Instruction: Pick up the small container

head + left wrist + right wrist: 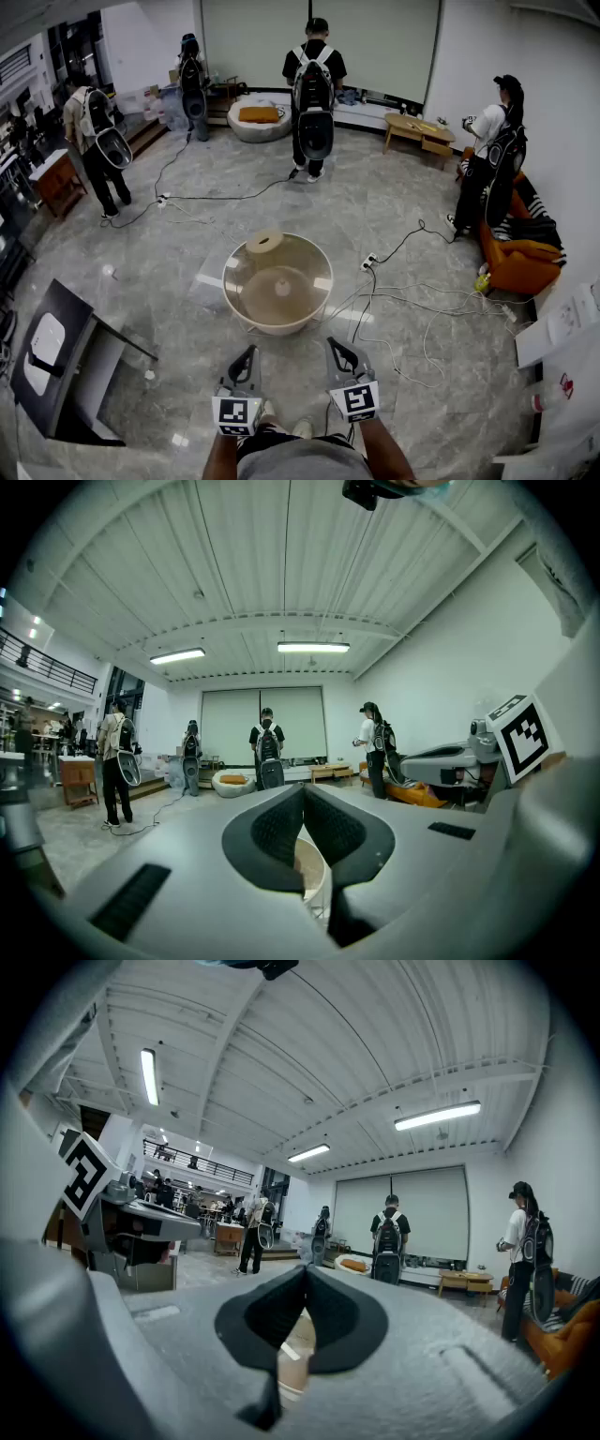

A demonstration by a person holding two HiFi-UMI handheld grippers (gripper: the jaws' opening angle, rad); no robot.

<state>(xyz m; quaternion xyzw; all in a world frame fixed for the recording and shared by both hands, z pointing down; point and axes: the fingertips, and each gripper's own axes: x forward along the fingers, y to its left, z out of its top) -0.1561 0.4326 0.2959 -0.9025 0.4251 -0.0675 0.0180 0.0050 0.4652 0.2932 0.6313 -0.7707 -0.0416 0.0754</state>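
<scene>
Small container (265, 242) sits on far rim of the round glass surface (329, 281), ahead & slightly left. Left tool (245, 360) & right tool (338, 353) both clenched, empty, short of near rim. Left lines up closer; prob. its reach, fwd across the glass.

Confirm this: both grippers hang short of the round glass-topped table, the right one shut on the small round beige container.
Wrong grip: the right gripper view shows the right gripper shut on nothing. The small round beige container sits at the far rim of the round glass-topped table. The rest holds.
</scene>
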